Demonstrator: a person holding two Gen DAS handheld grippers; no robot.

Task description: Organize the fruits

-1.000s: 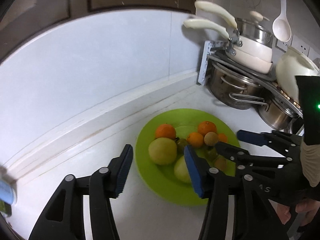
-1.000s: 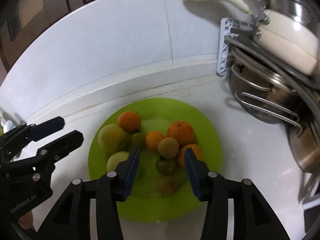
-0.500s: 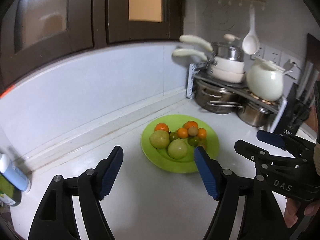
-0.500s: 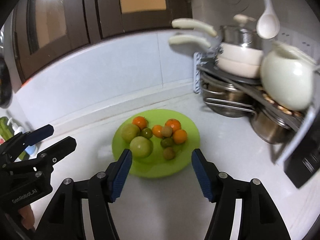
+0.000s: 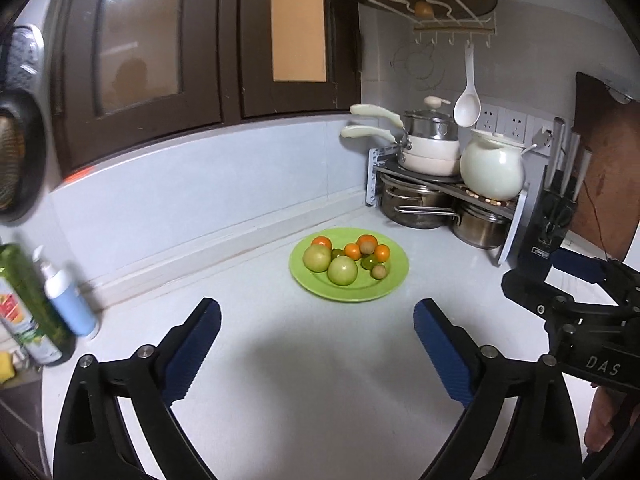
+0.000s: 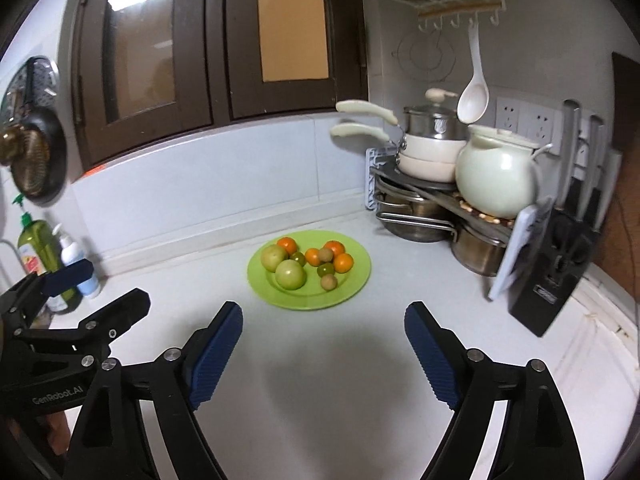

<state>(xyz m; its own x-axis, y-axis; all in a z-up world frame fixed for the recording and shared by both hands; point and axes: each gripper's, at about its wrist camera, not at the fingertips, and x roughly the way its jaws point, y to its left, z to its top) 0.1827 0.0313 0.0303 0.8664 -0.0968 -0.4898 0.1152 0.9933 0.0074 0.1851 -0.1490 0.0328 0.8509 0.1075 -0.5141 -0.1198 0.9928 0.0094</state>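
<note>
A green plate [image 5: 394, 280] sits on the white counter near the back wall, also in the right wrist view [image 6: 356, 280]. It holds two large green fruits [image 5: 342, 271] [image 6: 290, 274], several oranges [image 5: 367, 240] [image 6: 344, 262] and small green and brown fruits. My left gripper [image 5: 316, 322] is open and empty, well back from the plate. My right gripper [image 6: 323, 328] is open and empty, also back from the plate. Each gripper shows at the edge of the other's view.
A rack of steel pots, white pans and a white jar [image 5: 491, 170] [image 6: 496, 174] stands at the back right. A black knife block [image 6: 554, 264] is right of it. Bottles [image 5: 68, 300] [image 6: 38, 248] stand at the left. A ladle [image 6: 473, 100] hangs above.
Both grippers have pulled back and up from close over the plate, and their jaws have opened wider. The fruits on the plate have not moved.
</note>
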